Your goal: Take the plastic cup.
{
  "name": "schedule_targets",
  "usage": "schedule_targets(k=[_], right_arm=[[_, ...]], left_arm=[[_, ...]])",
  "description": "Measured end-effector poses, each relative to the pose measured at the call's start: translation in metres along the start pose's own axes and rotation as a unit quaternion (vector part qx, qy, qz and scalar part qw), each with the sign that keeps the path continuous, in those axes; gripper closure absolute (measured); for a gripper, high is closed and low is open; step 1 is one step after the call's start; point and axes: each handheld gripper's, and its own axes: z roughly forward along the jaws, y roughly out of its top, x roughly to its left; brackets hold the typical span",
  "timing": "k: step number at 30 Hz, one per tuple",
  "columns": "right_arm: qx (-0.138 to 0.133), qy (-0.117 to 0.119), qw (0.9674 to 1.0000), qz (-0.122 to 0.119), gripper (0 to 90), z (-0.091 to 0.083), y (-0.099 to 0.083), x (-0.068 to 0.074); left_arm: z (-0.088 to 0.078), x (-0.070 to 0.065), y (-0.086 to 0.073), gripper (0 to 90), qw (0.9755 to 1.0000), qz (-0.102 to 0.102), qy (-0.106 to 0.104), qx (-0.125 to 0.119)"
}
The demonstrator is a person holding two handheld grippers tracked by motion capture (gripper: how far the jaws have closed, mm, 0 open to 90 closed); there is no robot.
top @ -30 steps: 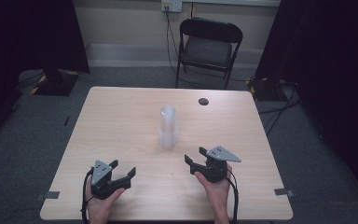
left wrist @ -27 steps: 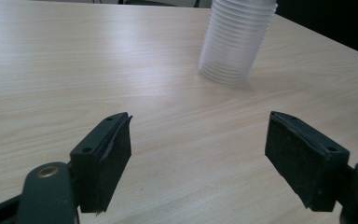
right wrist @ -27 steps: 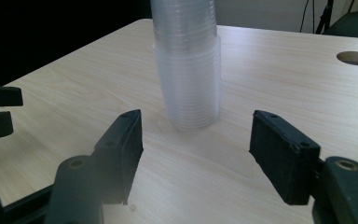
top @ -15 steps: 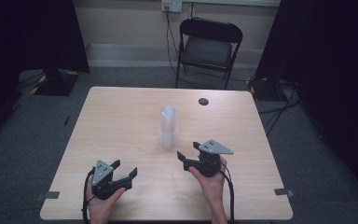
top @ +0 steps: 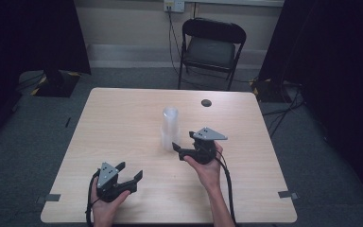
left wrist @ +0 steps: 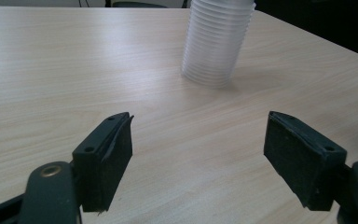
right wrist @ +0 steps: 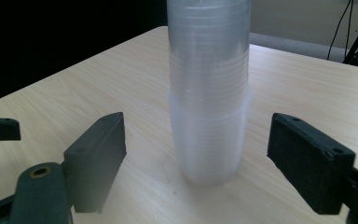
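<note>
stack of clear cups (top: pixel 169 127) standing upright mid-table, long axis vertical, mouth end pointing down | right gripper (top: pixel 183 143) just beside it, jaws just opening, gaping, pads not touching | left gripper (top: pixel 129 171) resting near table's front edge, gaping wide, holding nothing

Looks like a bare lab or recording room: pale wooden square table (top: pixel 123 118) on grey carpet (top: pixel 38 127), black curtains (top: pixel 28 33) at both sides, black folding metal chair (top: pixel 211 49) against a cream wall, tape marks (top: pixel 53 197) by the table
</note>
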Motion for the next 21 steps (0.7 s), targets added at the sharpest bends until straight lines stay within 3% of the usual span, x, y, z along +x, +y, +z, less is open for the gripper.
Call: schedule_targets(k=[4, 10, 15, 21], right_arm=[[0.009, 0.009, 0.9999, -0.001, 14.3, 0.010, 0.009, -0.002], [0.010, -0.004, 0.9997, -0.024, 15.0, 0.022, 0.018, -0.008], [-0.001, 0.001, 0.9997, -0.025, 15.4, 0.031, 0.028, -0.016], [-0.013, 0.006, 0.9993, -0.035, 15.0, 0.037, 0.039, -0.013]], left_arm=[[-0.001, -0.001, 0.002, 23.6, 0.9999, 0.009, 0.011, -0.001], [0.001, -0.001, 0.001, 24.0, 0.9999, 0.004, 0.012, 0.002], [0.001, -0.001, 0.000, 23.9, 0.9999, 0.008, 0.008, 0.004], [0.000, -0.001, -0.001, 23.5, 1.0000, 0.001, 0.004, 0.000]])
